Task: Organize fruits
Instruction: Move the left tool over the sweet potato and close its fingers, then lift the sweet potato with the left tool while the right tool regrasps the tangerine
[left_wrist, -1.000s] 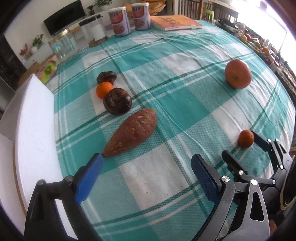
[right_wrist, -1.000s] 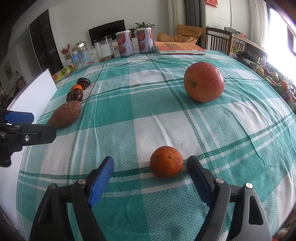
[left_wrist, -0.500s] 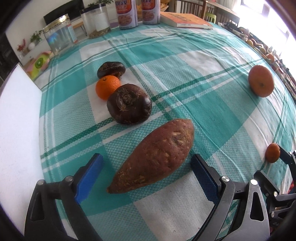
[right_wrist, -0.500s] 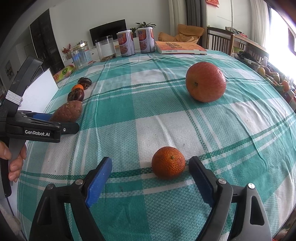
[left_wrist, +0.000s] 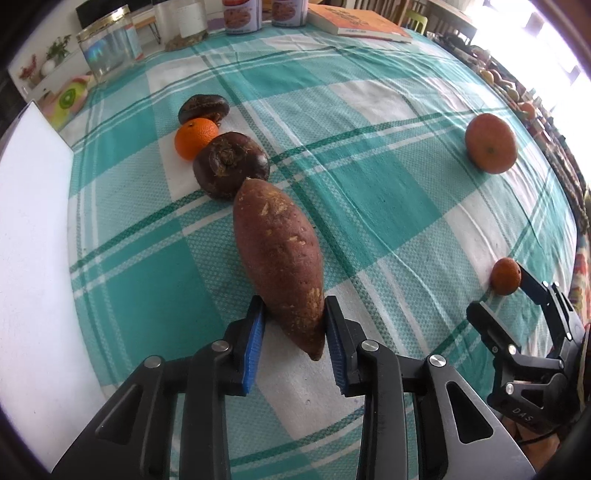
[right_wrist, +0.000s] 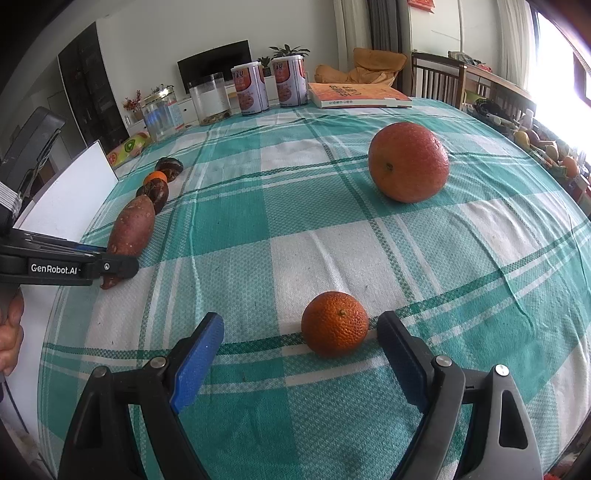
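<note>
**Reddish-brown sweet potato pinched at its near tip**

Reddish-brown and rough-skinned, the sweet potato (left_wrist: 279, 254) lies lengthwise on the teal-and-white checked tablecloth (left_wrist: 369, 192), its tapered near end caught between the blue pads of the left gripper (left_wrist: 293, 325). Those jaws have just been closing, and now both pads press the potato's narrow tip from either side; the rest of it stretches away from the gripper. Its far end touches a dark, round brown fruit (left_wrist: 231, 166), behind which sit a small bright orange (left_wrist: 195, 137) and a second dark fruit (left_wrist: 204, 108), the four forming a rough line beside a white board (left_wrist: 33, 229) at the table's left edge.

Across the cloth, the right gripper (right_wrist: 300, 350) stands with its jaws spread wide. A small mandarin (right_wrist: 335, 323) rests on the cloth between them, close to the right-hand pad but, as far as I can see, not squeezed by either. Farther back and to the right, a large orange (right_wrist: 409, 161) sits alone, well apart from the rest.

Along the far edge stand two printed cans (right_wrist: 269, 88), a clear jar (right_wrist: 210, 99), a glass container (right_wrist: 162, 116) and an orange book (right_wrist: 358, 95).
</note>
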